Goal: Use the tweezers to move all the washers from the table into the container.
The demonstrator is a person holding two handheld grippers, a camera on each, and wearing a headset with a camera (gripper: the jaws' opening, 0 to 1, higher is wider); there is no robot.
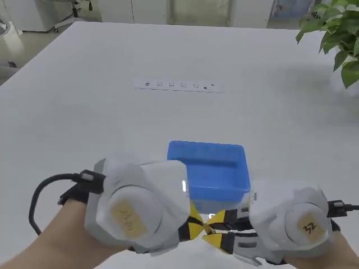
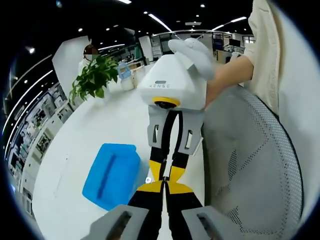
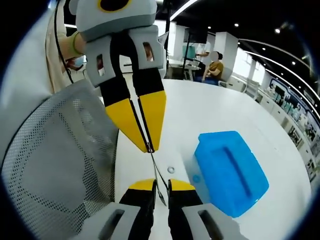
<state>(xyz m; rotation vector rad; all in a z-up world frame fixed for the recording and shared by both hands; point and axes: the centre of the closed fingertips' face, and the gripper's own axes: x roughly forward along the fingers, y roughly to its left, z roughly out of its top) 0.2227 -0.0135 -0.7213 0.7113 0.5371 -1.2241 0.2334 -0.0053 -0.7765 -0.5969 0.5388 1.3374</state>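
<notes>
- The left gripper (image 3: 149,144) and the right gripper (image 3: 160,189) meet tip to tip at 6 o'clock in the head view, with the tweezers (image 3: 153,161) running between them.
- Both pairs of jaws stand narrow. The left jaws pinch to a point on one end of the tweezers, and the right jaws appear closed around the other end.
- One washer (image 3: 171,170) lies on the table (image 1: 112,117) at about 1 o'clock from the right jaws in the right gripper view, just beside the tweezers but apart from them.
- The blue container (image 1: 216,196) sits at 12 o'clock from the meeting jaws in the head view, near the washer. I cannot tell what it holds.
- Step in hand, as I judge it: settling the grip on the tweezers, with no washer picked up yet.
- The next move calls for one gripper to free the tips, then bring them down astride the washer and squeeze lightly.
</notes>
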